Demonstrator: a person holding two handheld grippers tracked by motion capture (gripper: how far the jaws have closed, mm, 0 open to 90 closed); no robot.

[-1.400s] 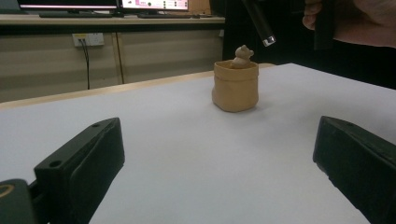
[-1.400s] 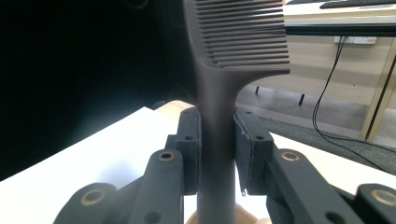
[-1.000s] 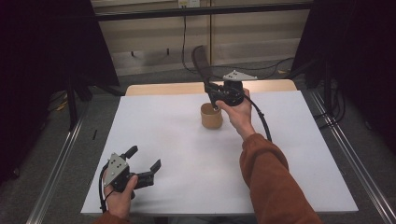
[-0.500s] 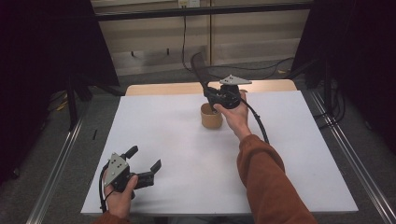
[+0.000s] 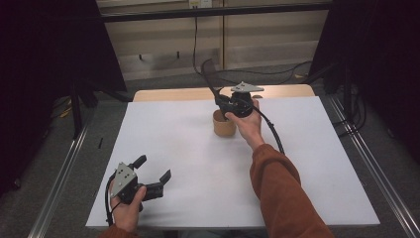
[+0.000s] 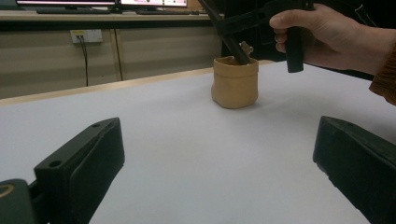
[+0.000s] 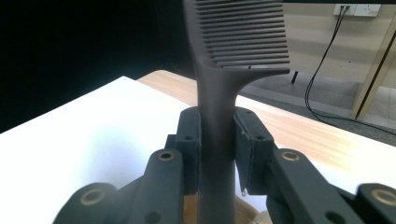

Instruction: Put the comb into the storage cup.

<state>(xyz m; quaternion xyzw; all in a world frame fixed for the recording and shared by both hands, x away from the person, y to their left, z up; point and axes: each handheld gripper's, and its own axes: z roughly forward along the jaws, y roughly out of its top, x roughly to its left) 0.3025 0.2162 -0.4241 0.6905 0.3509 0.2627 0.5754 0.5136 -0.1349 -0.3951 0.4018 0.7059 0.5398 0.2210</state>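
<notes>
One comb (image 7: 219, 116), one tan cup (image 5: 224, 124), two tongs (image 7: 217, 140).

No readable text, labels, brands or numbers in any view. Monitors (image 6: 93, 2) along the top edge of the left gripper view show screen content, too small and cropped to read. Wall socket plates (image 6: 87, 35) carry no legible marking.
</notes>
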